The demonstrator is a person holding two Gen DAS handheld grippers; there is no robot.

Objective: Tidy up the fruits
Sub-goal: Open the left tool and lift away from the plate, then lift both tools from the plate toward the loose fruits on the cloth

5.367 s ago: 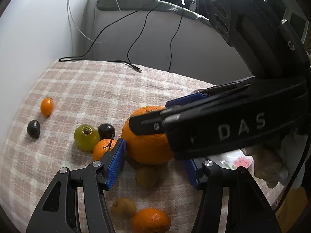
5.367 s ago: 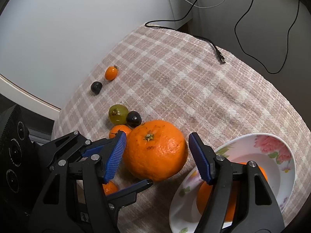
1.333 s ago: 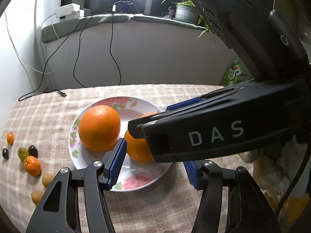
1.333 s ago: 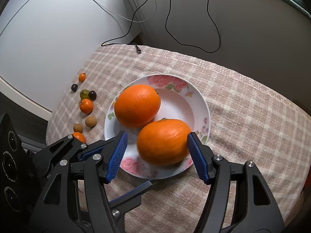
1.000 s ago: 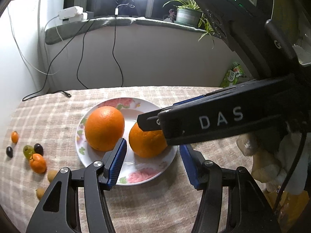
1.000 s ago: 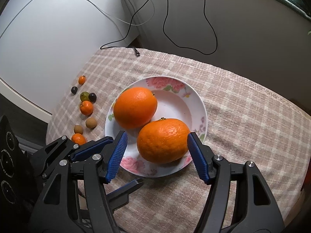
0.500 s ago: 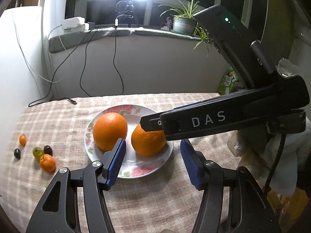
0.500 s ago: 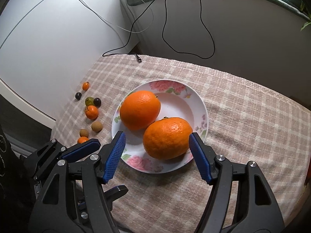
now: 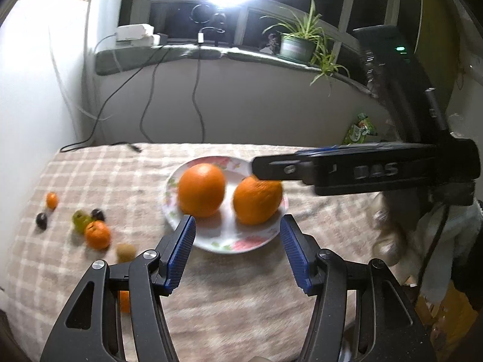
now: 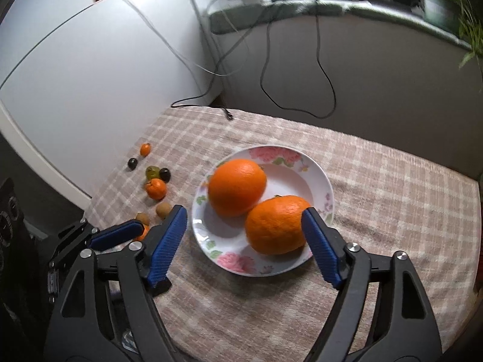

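Hovering with both the right gripper (image 10: 244,239) and left gripper (image 9: 237,252) released, two oranges (image 10: 237,187) plated (image 10: 327,181), small fruits (image 10: 156,188) remaining on tabletop (image 10: 377,181).

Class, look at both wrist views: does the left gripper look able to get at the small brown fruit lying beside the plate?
Probably yes. The left gripper is open and empty, and the brown fruit lies on bare cloth just off its left jaw, apart from the plate, with nothing over it.

- "DAS" in pale, blurred letters stands on the black side of the right hand-held gripper (image 9: 271,167), seen from the left wrist.
- No other text is readable.
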